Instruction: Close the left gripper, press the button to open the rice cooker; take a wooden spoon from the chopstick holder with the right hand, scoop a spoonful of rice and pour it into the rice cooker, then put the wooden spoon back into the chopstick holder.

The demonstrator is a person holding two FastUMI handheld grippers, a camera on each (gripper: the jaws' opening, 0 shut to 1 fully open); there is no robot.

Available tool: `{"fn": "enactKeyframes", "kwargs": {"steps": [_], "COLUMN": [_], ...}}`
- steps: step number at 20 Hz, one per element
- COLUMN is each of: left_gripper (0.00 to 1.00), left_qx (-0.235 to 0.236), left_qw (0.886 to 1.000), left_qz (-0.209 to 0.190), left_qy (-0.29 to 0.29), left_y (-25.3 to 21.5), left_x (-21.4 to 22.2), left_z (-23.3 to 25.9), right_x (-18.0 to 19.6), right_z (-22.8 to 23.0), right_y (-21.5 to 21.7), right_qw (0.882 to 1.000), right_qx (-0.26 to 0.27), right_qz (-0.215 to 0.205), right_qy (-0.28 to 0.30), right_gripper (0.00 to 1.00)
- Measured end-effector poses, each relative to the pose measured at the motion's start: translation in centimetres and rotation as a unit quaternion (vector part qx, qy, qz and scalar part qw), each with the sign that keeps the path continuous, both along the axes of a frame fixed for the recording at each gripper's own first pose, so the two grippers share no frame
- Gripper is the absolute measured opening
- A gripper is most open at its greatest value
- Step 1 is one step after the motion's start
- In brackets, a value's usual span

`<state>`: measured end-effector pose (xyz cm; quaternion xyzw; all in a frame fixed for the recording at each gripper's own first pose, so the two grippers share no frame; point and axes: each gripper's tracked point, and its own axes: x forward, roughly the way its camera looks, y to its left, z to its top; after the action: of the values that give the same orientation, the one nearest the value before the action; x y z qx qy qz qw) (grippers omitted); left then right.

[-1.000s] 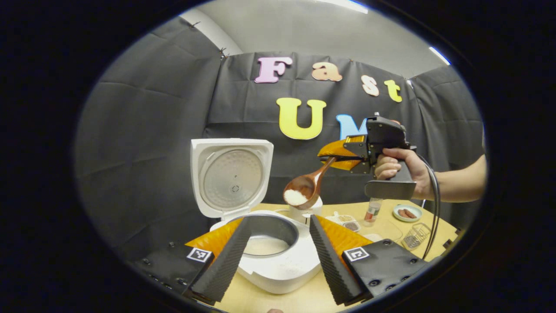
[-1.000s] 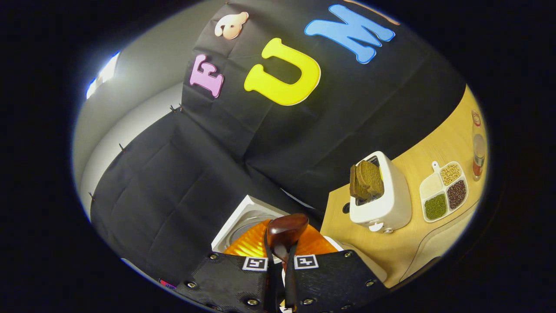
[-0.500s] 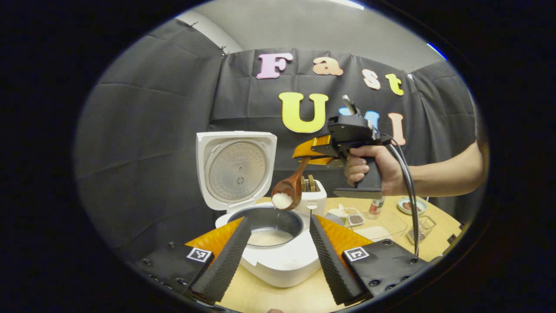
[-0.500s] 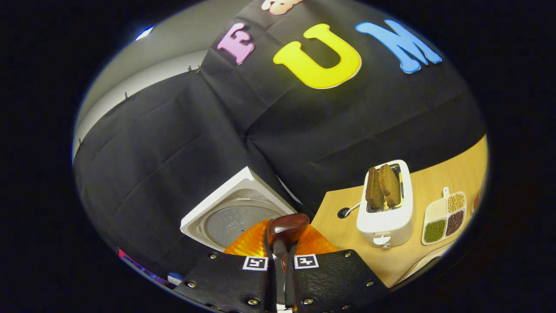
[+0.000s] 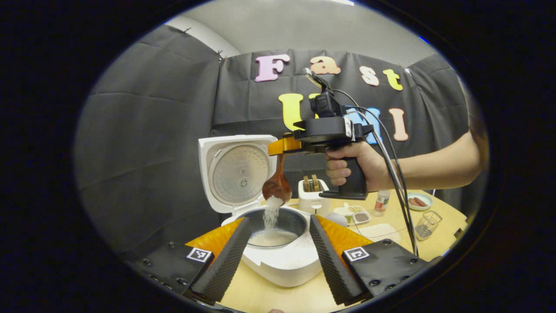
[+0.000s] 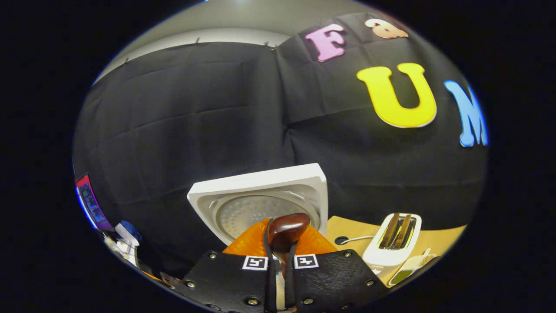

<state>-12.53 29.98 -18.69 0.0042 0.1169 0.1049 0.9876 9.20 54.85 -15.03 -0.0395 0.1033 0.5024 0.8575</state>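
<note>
Since a moment ago we are tipping the wooden spoon (image 5: 276,186) further over, and the rice (image 5: 271,214) that was sitting in its bowl is now streaming down into the inner pot of the rice cooker (image 5: 278,256). In the left gripper view, the right tongs (image 5: 282,147) are clamping the spoon's handle between both fingers, with a hand (image 5: 360,163) gripping the tool above the pot. The spoon's bowl is hanging just over the pot's rim, beside the raised lid (image 5: 236,171), which is standing upright at the back edge of the cooker. Our left tongs (image 5: 278,252) are spread wide and holding nothing, their fingers framing the cooker's front. In the right gripper view, the right tongs (image 6: 278,278) are pinched narrow around the spoon handle (image 6: 286,228), the lid (image 6: 260,195) is sitting close behind it, and the toaster (image 6: 393,243) is standing well apart on the counter (image 6: 438,239). Behind the cooker in the left gripper view, open counter (image 5: 434,248) is stretching out to the right near a wire basket (image 5: 426,225) and a small dish (image 5: 419,201).
</note>
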Motion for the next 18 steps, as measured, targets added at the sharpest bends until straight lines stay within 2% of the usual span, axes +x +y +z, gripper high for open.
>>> {"fn": "enactKeyframes", "kwargs": {"steps": [2,5,7,8,10,13,15,18], "left_gripper": [0.95,0.95,0.95,0.95,0.95,0.95,0.95,0.95], "left_qx": [0.0,0.001,0.0,0.0,0.0,0.0,-0.009,-0.024], "left_qw": [1.0,1.0,1.0,1.0,1.0,1.0,1.0,0.999], "left_qz": [0.0,0.001,0.002,0.003,0.003,0.0,-0.002,-0.007], "left_qy": [0.001,0.001,0.0,0.0,0.0,-0.005,-0.01,-0.02], "left_y": [0.0,0.0,0.0,-0.1,-0.1,-0.3,-0.4,-1.1], "left_x": [-0.1,0.0,-0.1,-0.1,-0.1,-0.1,-0.1,0.1], "left_z": [-0.1,-0.2,-0.2,-0.2,0.0,0.5,1.1,2.1], "right_x": [-1.8,-4.2,-4.9,-5.1,-4.1,-2.1,-0.1,2.0], "right_z": [0.4,0.3,0.1,0.1,1.2,3.3,4.0,5.1], "right_y": [0.8,1.2,1.4,1.3,0.5,-2.0,-3.8,-7.0], "right_qw": [0.997,0.983,0.976,0.977,0.986,0.998,0.997,0.983], "right_qx": [-0.03,-0.069,-0.083,-0.076,-0.049,0.019,0.069,0.128], "right_qz": [0.036,0.083,0.101,0.103,0.089,0.045,0.013,-0.03], "right_qy": [-0.064,-0.145,-0.174,-0.169,-0.131,-0.031,0.044,0.13], "right_gripper": [0.07,0.07,0.08,0.08,0.07,0.08,0.08,0.07]}}
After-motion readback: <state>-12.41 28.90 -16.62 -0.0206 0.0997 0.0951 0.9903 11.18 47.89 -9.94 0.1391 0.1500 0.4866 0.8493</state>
